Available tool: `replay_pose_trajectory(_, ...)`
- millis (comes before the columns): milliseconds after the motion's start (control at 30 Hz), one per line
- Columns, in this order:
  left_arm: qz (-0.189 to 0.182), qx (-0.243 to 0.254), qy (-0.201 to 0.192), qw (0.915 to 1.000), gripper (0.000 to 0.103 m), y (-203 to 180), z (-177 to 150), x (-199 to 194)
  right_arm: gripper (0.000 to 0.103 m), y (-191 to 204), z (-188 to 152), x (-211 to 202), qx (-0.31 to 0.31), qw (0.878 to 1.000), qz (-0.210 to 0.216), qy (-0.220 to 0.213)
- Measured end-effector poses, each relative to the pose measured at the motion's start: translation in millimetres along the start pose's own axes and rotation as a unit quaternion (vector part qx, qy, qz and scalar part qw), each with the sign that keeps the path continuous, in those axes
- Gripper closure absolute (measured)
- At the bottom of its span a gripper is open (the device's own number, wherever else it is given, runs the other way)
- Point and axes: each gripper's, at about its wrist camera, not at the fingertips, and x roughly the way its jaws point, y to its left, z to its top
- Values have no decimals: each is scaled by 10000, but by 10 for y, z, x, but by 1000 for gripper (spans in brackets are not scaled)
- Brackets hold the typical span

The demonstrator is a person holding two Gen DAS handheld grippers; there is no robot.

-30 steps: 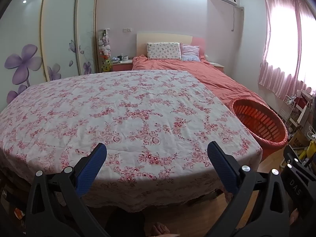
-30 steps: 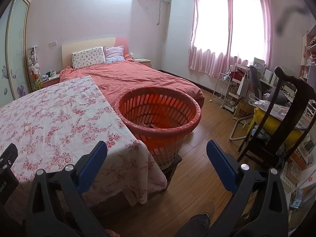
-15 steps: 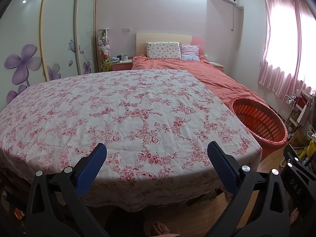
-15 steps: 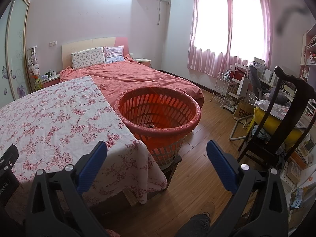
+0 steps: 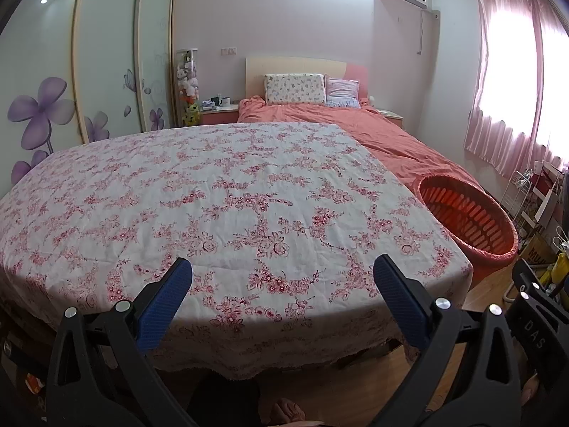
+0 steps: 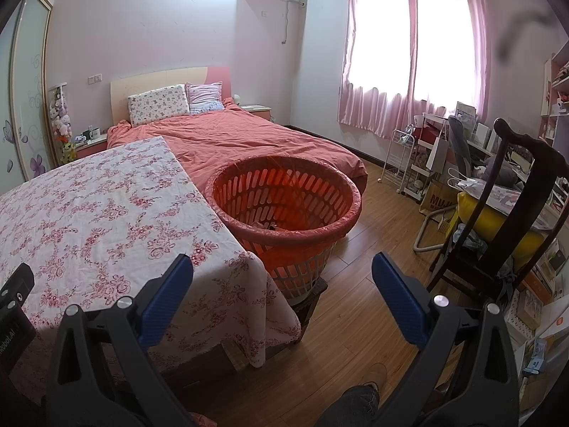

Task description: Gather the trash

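Note:
An orange slatted basket (image 6: 284, 210) lined with a plastic bag stands at the table's right end; it also shows in the left wrist view (image 5: 469, 220). Some small dark things lie at its bottom. My left gripper (image 5: 282, 274) is open and empty over the near edge of the table with the floral cloth (image 5: 220, 206). My right gripper (image 6: 282, 272) is open and empty, held in front of the basket and above the table's corner. No loose trash shows on the cloth.
A bed with an orange cover (image 6: 256, 138) lies behind the table. A dark wooden chair (image 6: 505, 220) with a yellow cushion, a white wire cart (image 6: 409, 163) and cluttered shelves stand at the right. Wood floor (image 6: 359, 284) runs between basket and chair. Wardrobe doors (image 5: 89, 71) are at the left.

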Motion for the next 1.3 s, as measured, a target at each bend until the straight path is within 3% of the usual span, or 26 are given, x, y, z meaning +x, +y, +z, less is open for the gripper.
replay_pose_trajectory(1300, 21, -3, 8, 10000, 3, 8, -10, 0, 5, -25, 12, 0, 7, 10000, 7, 6)
